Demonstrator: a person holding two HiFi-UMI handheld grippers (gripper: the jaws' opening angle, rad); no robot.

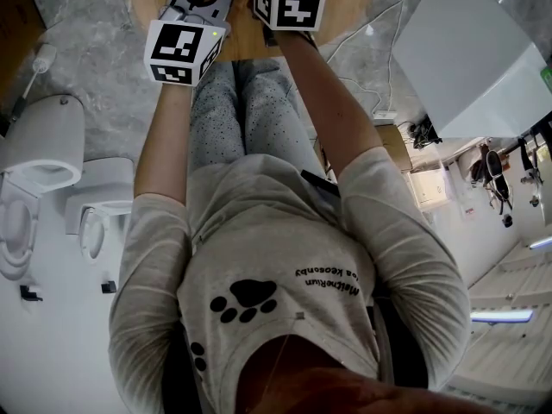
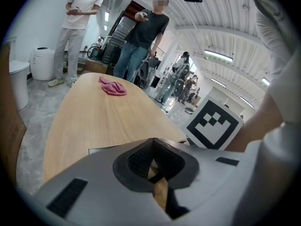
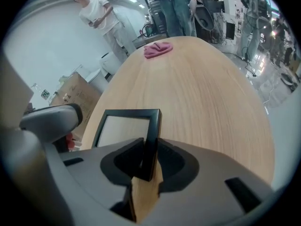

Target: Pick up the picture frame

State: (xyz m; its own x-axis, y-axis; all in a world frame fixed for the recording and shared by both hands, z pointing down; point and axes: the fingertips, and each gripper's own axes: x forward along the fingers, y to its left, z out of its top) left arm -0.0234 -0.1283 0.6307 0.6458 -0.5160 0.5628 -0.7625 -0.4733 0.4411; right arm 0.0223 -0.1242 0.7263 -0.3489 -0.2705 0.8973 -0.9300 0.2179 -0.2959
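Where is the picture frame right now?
In the right gripper view, the black picture frame lies at the near end of the wooden table, its right edge clamped in the right hand-held gripper.

The person reaches both bare forearms forward, the left arm (image 1: 164, 145) and right arm (image 1: 326, 102) nearly parallel, elbows by the torso. The 2 marker cubes, left (image 1: 183, 52) and right (image 1: 289, 3), sit close side by side. The left gripper (image 2: 151, 144) points shallowly downward with its jaws drawn together, tips meeting. The right gripper (image 3: 149, 160) tilts steeply down, its 2 jaws pressed against 1 side bar of the picture frame (image 3: 151, 135).
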